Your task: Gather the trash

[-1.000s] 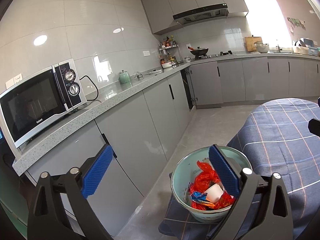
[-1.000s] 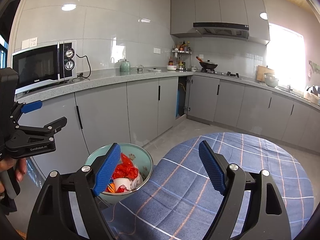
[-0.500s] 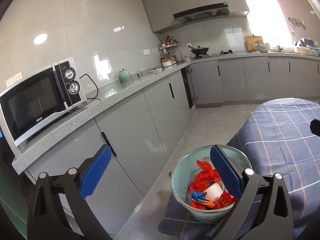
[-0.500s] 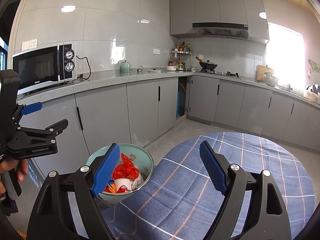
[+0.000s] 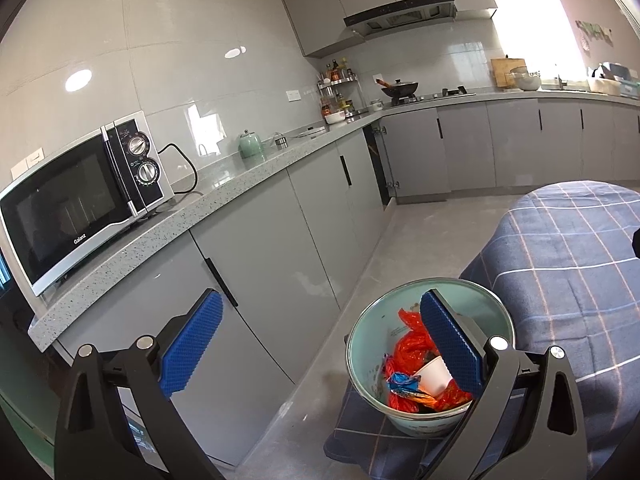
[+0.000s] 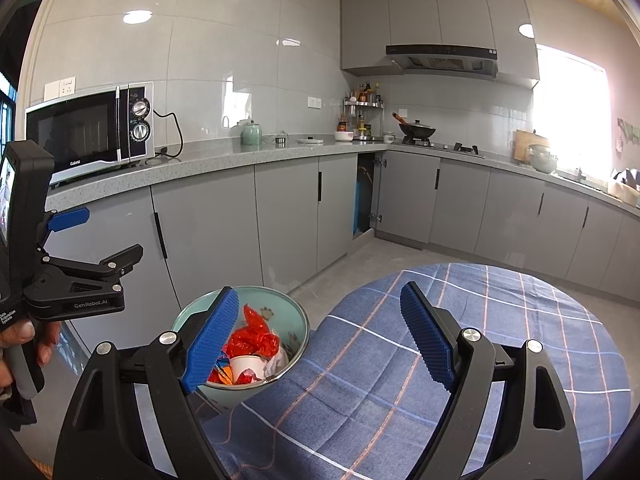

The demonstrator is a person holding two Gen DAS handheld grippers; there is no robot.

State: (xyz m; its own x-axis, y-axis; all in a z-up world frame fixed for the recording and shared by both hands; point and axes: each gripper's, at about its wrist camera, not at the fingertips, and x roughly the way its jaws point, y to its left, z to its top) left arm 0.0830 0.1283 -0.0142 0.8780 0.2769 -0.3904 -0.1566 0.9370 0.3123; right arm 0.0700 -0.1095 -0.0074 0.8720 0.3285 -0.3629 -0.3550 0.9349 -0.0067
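Note:
A pale green bin [image 5: 364, 344] stands on the floor beside the table and holds trash: a red plastic bag [image 5: 412, 344], a white paper cup [image 5: 432, 374] and a blue wrapper [image 5: 402, 380]. The bin also shows in the right wrist view [image 6: 296, 320], with the red bag [image 6: 252, 338] and the cup [image 6: 246, 366] inside. My left gripper [image 5: 320, 348] is open and empty, above and left of the bin. My right gripper [image 6: 316, 340] is open and empty, over the bin's right rim and the table edge. The left gripper also shows from the side at the left of the right wrist view [image 6: 92, 240].
A round table with a blue checked cloth [image 6: 480, 340] sits right of the bin. Grey cabinets [image 5: 256, 264] and a counter with a microwave [image 5: 80, 204] run along the left. A cabinet door [image 6: 366, 196] stands open farther back. Grey floor [image 5: 420, 232] lies between.
Both grippers have shifted very slightly; the views are almost the same. Both stay open and empty.

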